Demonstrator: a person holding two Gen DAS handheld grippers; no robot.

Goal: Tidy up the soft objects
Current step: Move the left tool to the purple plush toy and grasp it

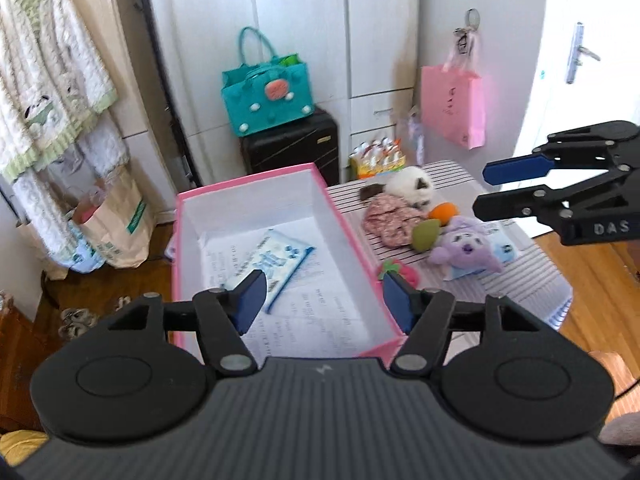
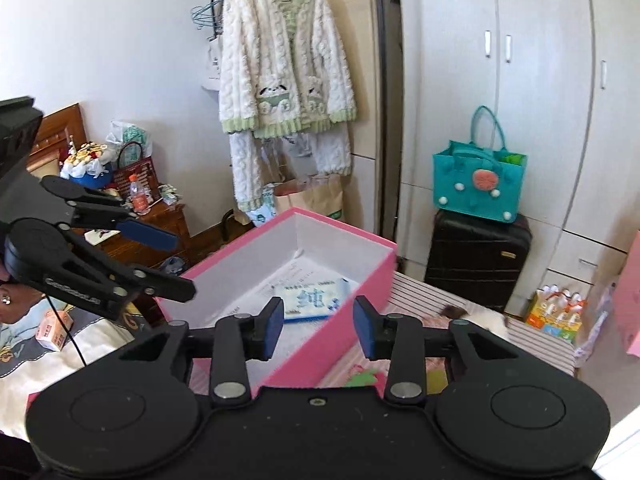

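Beyond the empty, parted right gripper (image 1: 486, 190) lie the plush toys (image 1: 460, 246), nearer it than the left gripper (image 1: 324, 300). That one, also open and empty, hangs over the pink box (image 1: 352, 236).

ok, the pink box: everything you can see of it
The pink box is a long, open-topped rectangular carton, apparently card: pink outside and along the rim, white inside. It sits upright on the striped cloth, beside the plush toys. Inside, printed paper sheets line the floor, and a blue-and-white wipes pack lies flat on them. Nothing grips it.
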